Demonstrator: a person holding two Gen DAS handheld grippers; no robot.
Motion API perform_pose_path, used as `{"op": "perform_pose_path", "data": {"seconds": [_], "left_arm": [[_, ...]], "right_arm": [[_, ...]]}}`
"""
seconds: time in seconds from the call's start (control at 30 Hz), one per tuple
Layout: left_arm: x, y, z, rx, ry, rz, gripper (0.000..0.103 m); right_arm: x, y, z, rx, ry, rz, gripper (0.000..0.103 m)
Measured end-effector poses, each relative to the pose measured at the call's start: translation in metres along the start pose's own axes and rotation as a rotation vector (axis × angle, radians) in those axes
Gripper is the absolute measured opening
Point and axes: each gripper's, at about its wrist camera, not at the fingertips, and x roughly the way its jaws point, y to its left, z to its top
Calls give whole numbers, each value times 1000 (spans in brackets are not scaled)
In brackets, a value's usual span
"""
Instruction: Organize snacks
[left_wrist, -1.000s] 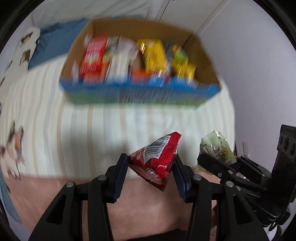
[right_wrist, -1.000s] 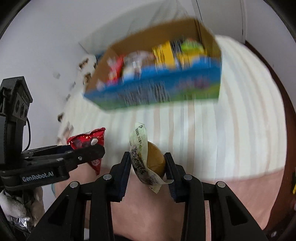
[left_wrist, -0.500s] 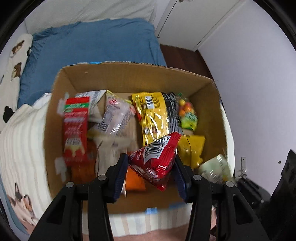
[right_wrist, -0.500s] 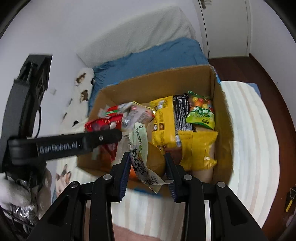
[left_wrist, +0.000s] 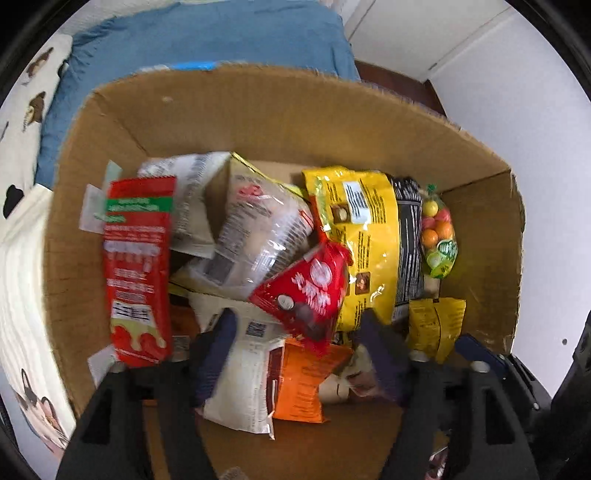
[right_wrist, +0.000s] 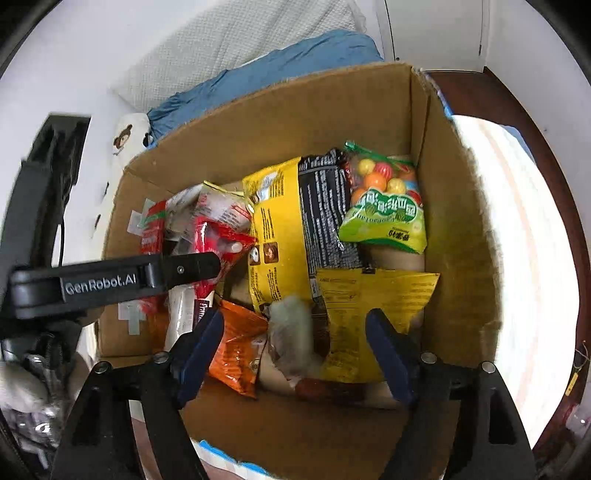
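A cardboard box (left_wrist: 280, 110) holds several snack packs. My left gripper (left_wrist: 299, 332) is open above it; the small red triangular pack (left_wrist: 306, 288), blurred, is free between and beyond its fingers, over the other packs. My right gripper (right_wrist: 295, 328) is open over the box (right_wrist: 458, 236); the pale green wrapped snack (right_wrist: 291, 332), blurred, is loose between its fingers above an orange pack (right_wrist: 240, 347). The left gripper's arm (right_wrist: 110, 280) crosses the right wrist view at the left, with the red pack (right_wrist: 218, 240) by its tip.
In the box lie a long red pack (left_wrist: 136, 266), a yellow bag (left_wrist: 362, 251), a green bag of coloured balls (right_wrist: 384, 206) and a small yellow pack (right_wrist: 369, 306). A blue pillow (left_wrist: 207, 37) lies behind the box. The striped bed cover (right_wrist: 517, 258) is at right.
Both grippers moved down closer into the box and opened. The red pack left the left gripper and the green-wrapped snack left the right gripper; both are dropping into the box.
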Motion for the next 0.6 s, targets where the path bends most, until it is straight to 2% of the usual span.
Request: {"op": "perform_pose_path", "data": {"seconds": [0.03, 0.1, 0.2, 0.37, 0.6], "left_arm": [[-5, 2, -2, 1, -10, 1, 78], [-16, 2, -6, 5, -36, 11, 79], [-32, 5, -18, 21, -75, 45, 96], [-51, 7, -38, 38, -132, 123, 96], [-49, 16, -55, 33, -141, 142, 96]], "right_arm": [[-3, 2, 0, -8, -4, -14, 81], [-5, 5, 3, -24, -14, -43, 82], [-9, 10, 3, -30, -18, -73, 94], [-11, 14, 0, -34, -17, -152, 97], [-16, 17, -11, -33, -24, -192, 98]]}}
